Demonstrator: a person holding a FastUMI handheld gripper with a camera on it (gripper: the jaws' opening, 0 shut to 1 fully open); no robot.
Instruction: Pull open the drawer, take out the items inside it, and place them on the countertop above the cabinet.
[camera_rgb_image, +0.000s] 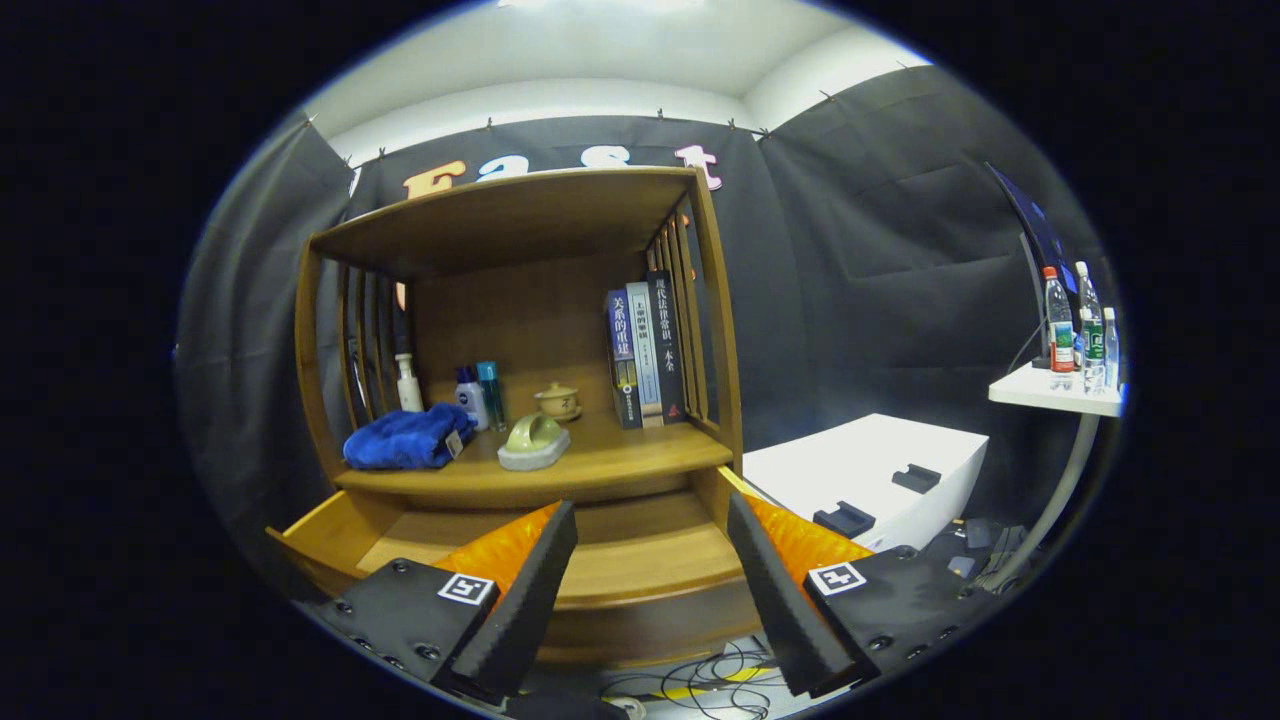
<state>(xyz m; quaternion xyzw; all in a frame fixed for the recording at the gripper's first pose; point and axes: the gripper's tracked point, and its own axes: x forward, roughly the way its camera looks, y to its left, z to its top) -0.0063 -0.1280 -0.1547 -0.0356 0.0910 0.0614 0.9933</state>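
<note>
Gripper view: my gripper (650, 590) sits with its fingers spread wide, nothing between them, hovering above the front edge of the drawer (620, 570). The drawer is pulled out from under the wooden cabinet (715, 330); the visible part of its floor looks bare wood, though the left finger covers some of it. On the countertop (620, 465) above the drawer I see a blue towel (405, 438) at the left, a pale green slipper-shaped item (533, 441) just right of it, and a small lidded ceramic cup (558, 401) behind that. Three small bottles (470, 396) stand near the back wall behind the towel. Upright books (645, 350) lean against the cabinet's right slatted side. Right of the cabinet is a white box (870, 470) with dark holders on top. Further right, a white shelf (1055, 390) carries water bottles (1078, 325). Cables (700, 675) lie on the floor below the fingers.
</note>
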